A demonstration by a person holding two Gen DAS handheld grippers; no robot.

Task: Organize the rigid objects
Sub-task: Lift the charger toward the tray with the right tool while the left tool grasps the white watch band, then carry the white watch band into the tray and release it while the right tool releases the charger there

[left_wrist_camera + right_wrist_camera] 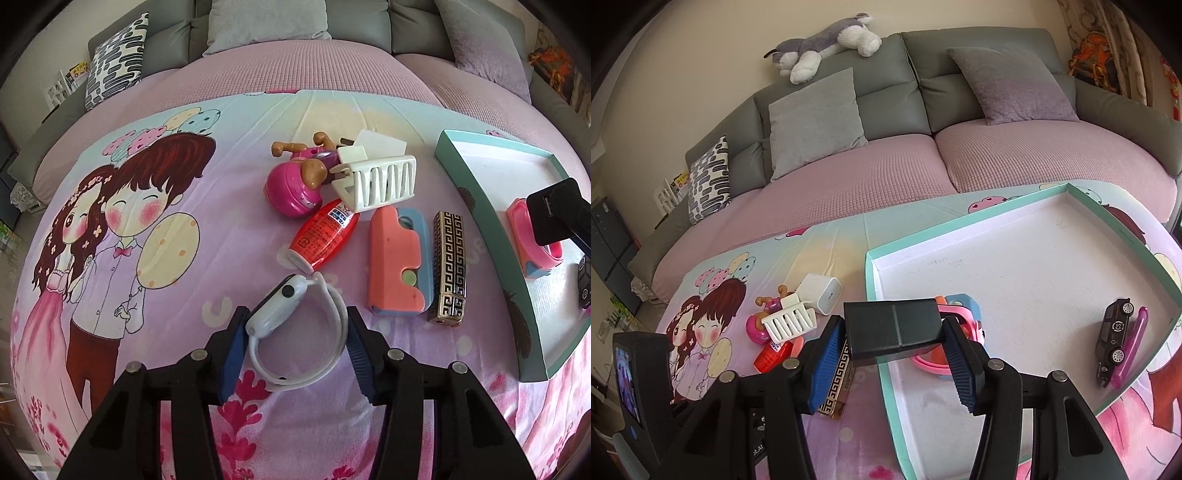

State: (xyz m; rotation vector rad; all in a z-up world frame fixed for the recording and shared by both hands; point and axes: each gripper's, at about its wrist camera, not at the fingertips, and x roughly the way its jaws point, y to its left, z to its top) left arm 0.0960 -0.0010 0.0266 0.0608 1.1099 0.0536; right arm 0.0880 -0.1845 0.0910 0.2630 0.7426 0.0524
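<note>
My left gripper (pixel 295 325) has its jaws on either side of a white smartwatch (pixel 295 328) that lies on the cartoon sheet; the pads look just apart from it. My right gripper (pixel 894 332) is shut on a black rectangular block (pixel 894 326) and holds it over the near left edge of the teal-rimmed white tray (pixel 1015 266). The same block shows in the left wrist view (pixel 557 212). In the tray lie a pink and blue toy (pixel 960 317), a black toy car (pixel 1113 338) and a purple bar (pixel 1130 343).
On the sheet stand a red tube (pixel 325 236), a pink ball toy (pixel 295 184), a white basket (pixel 380 182), a white charger (pixel 820 293), a pink and blue case (pixel 399 258) and a patterned gold-black bar (pixel 448 269). A grey sofa (pixel 886 110) is behind.
</note>
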